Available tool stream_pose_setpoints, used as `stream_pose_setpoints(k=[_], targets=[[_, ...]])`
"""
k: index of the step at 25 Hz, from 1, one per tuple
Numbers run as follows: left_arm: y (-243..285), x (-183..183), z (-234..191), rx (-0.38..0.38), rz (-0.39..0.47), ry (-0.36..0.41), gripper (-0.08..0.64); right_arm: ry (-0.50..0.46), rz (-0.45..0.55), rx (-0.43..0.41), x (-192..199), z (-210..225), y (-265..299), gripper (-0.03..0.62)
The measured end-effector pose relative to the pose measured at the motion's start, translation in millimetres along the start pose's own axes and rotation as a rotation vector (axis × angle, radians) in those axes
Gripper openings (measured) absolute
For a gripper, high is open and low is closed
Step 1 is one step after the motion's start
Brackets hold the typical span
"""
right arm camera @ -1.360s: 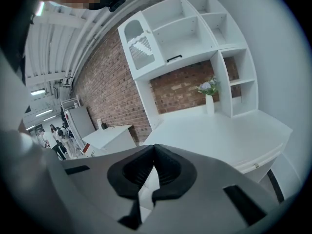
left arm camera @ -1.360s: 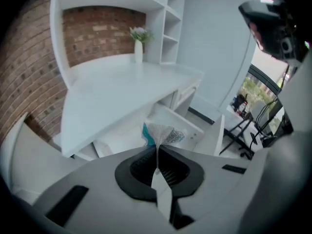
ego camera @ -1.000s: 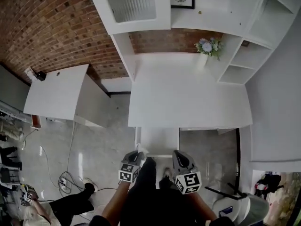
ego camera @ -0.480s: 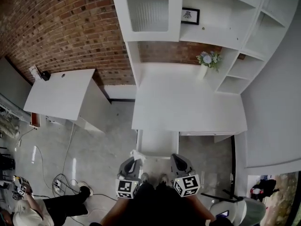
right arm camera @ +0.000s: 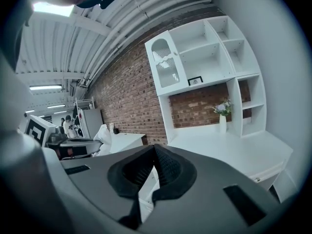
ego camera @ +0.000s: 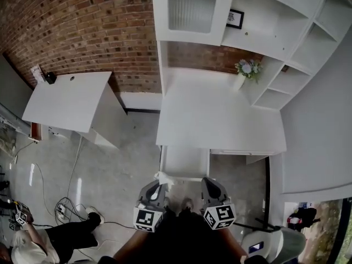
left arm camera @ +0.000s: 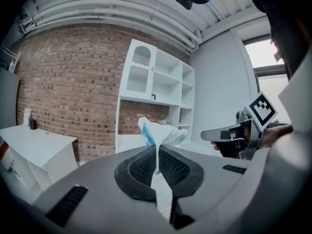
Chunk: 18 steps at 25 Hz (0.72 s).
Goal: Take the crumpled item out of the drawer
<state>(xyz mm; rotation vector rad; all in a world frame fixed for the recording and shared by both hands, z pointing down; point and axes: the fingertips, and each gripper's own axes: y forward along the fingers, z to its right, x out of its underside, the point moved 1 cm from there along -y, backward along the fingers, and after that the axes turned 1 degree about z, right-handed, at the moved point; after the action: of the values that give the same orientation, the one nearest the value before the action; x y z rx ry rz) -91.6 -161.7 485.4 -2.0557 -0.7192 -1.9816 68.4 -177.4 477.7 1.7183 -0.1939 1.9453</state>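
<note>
A crumpled white and blue item (left arm camera: 162, 132) sticks up between the pads of my left gripper (left arm camera: 157, 152), which is shut on it. In the head view the crumpled item (ego camera: 162, 178) shows at the tip of the left gripper (ego camera: 158, 187), just in front of the open white drawer (ego camera: 185, 163). My right gripper (ego camera: 211, 188) hangs beside it, level with the left, near the drawer's front right corner. In its own view the right gripper (right arm camera: 153, 153) has its jaws together with nothing between them.
The drawer pulls out from a white desk (ego camera: 220, 120) under a white shelf unit; a vase of flowers (ego camera: 245, 70) stands at the desk's back. A second white table (ego camera: 69, 100) is at the left. Cables (ego camera: 69, 208) and a seated person lie on the floor at lower left.
The head view has shifted, so the desk and shelves sit further right. Both grippers stay close to my body before the drawer, the left still shut on the crumpled item.
</note>
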Motion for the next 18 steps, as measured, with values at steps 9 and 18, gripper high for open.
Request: stream_pose_setpoints(k=[9, 18], targets=[[-2, 0, -1, 0.026, 0.020, -0.003, 0.026, -0.020, -0.015, 0.000, 2, -14, -1, 0.012], [-5, 0, 1, 0.035, 0.026, 0.002, 0.026, -0.029, -0.011, -0.002, 0, -17, -3, 0.012]])
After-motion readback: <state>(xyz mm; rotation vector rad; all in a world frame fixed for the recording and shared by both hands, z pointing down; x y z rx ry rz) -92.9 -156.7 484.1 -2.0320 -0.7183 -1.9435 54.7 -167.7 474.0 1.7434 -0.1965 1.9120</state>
